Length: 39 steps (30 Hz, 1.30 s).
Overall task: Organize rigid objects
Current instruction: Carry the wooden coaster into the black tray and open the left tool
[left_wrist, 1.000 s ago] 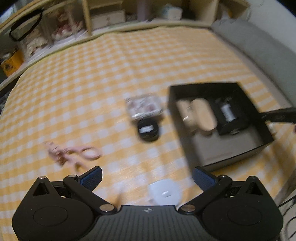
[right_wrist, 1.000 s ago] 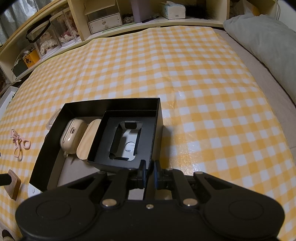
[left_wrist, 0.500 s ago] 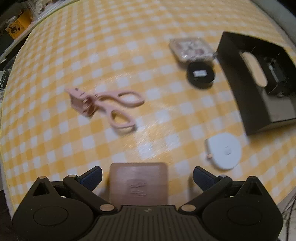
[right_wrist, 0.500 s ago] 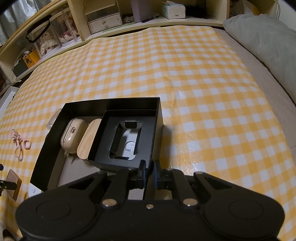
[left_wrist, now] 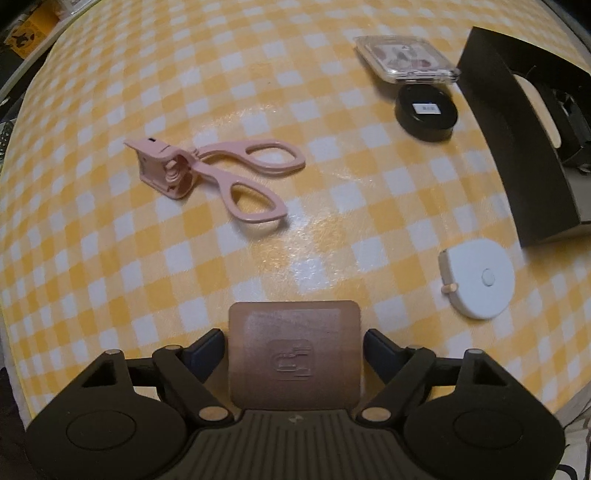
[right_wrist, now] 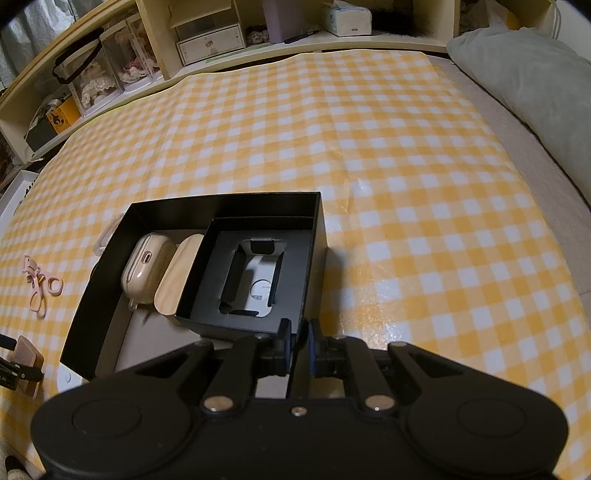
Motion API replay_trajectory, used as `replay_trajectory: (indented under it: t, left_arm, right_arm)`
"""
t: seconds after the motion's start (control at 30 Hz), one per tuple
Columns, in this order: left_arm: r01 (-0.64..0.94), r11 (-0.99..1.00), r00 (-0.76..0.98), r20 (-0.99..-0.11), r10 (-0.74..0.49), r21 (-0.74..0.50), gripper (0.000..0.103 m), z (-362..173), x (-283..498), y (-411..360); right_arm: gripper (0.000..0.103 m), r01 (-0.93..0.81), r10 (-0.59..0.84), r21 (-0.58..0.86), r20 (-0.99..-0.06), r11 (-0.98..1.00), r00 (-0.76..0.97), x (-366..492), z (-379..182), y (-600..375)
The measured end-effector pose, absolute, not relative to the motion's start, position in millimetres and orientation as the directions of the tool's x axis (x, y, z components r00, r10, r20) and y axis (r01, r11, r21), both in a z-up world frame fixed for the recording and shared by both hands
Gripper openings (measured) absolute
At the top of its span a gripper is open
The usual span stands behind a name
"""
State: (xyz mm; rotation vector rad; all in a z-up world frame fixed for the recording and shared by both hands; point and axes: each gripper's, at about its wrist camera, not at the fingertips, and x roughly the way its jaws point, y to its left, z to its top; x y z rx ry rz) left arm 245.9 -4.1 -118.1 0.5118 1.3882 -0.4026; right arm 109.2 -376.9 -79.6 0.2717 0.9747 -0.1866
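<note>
My left gripper (left_wrist: 294, 350) is shut on a flat brown square block (left_wrist: 294, 347) with an embossed logo, at the near edge of the checked cloth; the block also shows in the right wrist view (right_wrist: 26, 354). Beyond it lie a pink eyelash curler (left_wrist: 218, 171), a white round tape measure (left_wrist: 480, 282), a black round tin (left_wrist: 426, 112) and a clear case (left_wrist: 404, 59). My right gripper (right_wrist: 297, 341) is shut on the right wall of the black box (right_wrist: 110, 258). The box holds a beige earbud case (right_wrist: 146, 267), a wooden oval (right_wrist: 177, 273) and a smaller black insert box (right_wrist: 291, 236).
The yellow-and-white checked cloth (right_wrist: 369, 129) covers the surface. Shelves with drawers, a tissue box (right_wrist: 347, 18) and clear bins run along the far side. A grey cushion (right_wrist: 524, 77) lies at the right.
My left gripper swung left from the box to the brown block, came down over it and closed its jaws on it. My right gripper has held still on the box wall.
</note>
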Motion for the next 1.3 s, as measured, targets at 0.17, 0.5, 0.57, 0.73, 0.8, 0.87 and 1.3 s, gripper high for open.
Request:
replay_trajectory:
  t: [0.17, 0.5, 0.57, 0.73, 0.8, 0.87, 1.3]
  left_arm:
    - [0.527, 0.846, 0.146, -0.989, 0.011, 0.087, 0.076, -120.1, 248.4, 0.1]
    - [0.354, 0.929, 0.172, -0.969, -0.176, -0.106, 0.075, -96.5, 264.3, 21.0]
    - [0.332, 0.931, 0.194, -0.954, -0.228, -0.155, 0.075, -86.5, 262.3, 18.5]
    - [0.347, 0.912, 0.271, -0.908, -0.321, -0.219, 0.075, -53.9, 238.8, -11.7]
    - [0.363, 0.895, 0.300, -0.877, -0.376, -0.259, 0.075, -39.6, 227.0, -25.2]
    - [0.391, 0.871, 0.321, -0.843, -0.431, -0.297, 0.075, -25.0, 215.5, -38.5]
    - [0.508, 0.794, 0.298, -0.797, -0.526, -0.334, 0.075, -35.8, 198.4, -150.9]
  right_arm:
    - [0.010, 0.275, -0.033, 0.143, -0.835, 0.951, 0.549, 109.9, -80.1, -376.2]
    - [0.009, 0.275, -0.031, 0.144, -0.836, 0.951, 0.547, 109.0, -80.7, -375.3]
    - [0.009, 0.277, -0.030, 0.148, -0.837, 0.949, 0.547, 108.5, -80.3, -375.3]
    - [0.008, 0.275, -0.038, 0.135, -0.838, 0.952, 0.544, 108.6, -79.6, -374.2]
    - [0.008, 0.275, -0.045, 0.127, -0.839, 0.953, 0.543, 109.1, -79.3, -373.3]
    - [0.008, 0.275, -0.053, 0.118, -0.838, 0.954, 0.542, 111.0, -79.3, -371.4]
    - [0.008, 0.259, -0.063, 0.095, -0.838, 0.961, 0.541, 113.1, -79.0, -369.5]
